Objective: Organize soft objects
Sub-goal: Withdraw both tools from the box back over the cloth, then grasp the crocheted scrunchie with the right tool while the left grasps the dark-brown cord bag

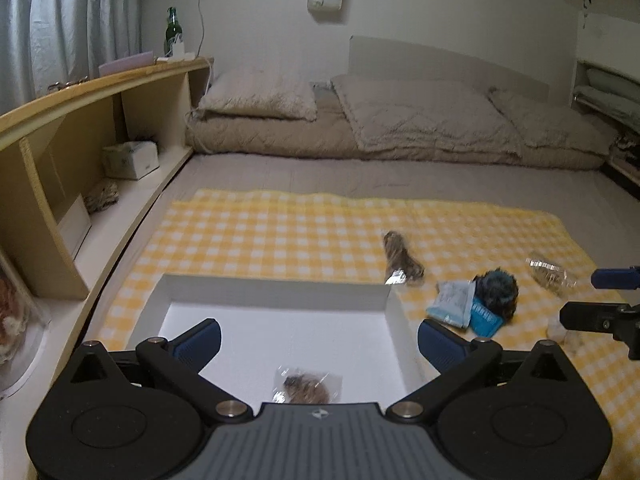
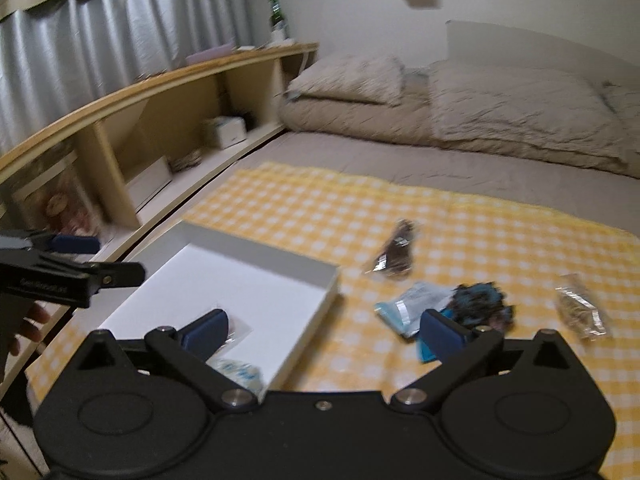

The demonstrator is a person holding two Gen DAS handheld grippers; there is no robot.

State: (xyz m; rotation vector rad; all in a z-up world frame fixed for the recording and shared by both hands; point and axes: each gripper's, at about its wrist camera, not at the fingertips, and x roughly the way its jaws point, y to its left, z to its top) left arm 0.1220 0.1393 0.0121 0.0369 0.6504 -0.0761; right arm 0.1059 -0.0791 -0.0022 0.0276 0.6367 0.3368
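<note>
A shallow white box (image 1: 276, 290) lies on the yellow checked cloth (image 1: 280, 232). A clear bag with a brown fluffy item (image 1: 308, 386) rests on the box floor. My left gripper (image 1: 318, 340) hangs above it, open and empty. My right gripper (image 2: 324, 332) is open too, over the box's right wall (image 2: 320, 320), with nothing between its fingers. A pale blue-white packet (image 2: 236, 370) lies in the box below it. On the cloth to the right lie a bagged brown piece (image 2: 396, 252), light blue packets (image 2: 412, 306), a dark teal fluffy ball (image 2: 480, 304) and a clear bag of brown stuff (image 2: 580, 312).
A wooden shelf unit (image 1: 100, 128) runs along the left, with a tissue box (image 1: 132, 160) in it and a green bottle (image 1: 173, 32) on top. Beige pillows and folded bedding (image 1: 400, 120) lie at the back. A person's hand (image 2: 28, 328) holds the left gripper.
</note>
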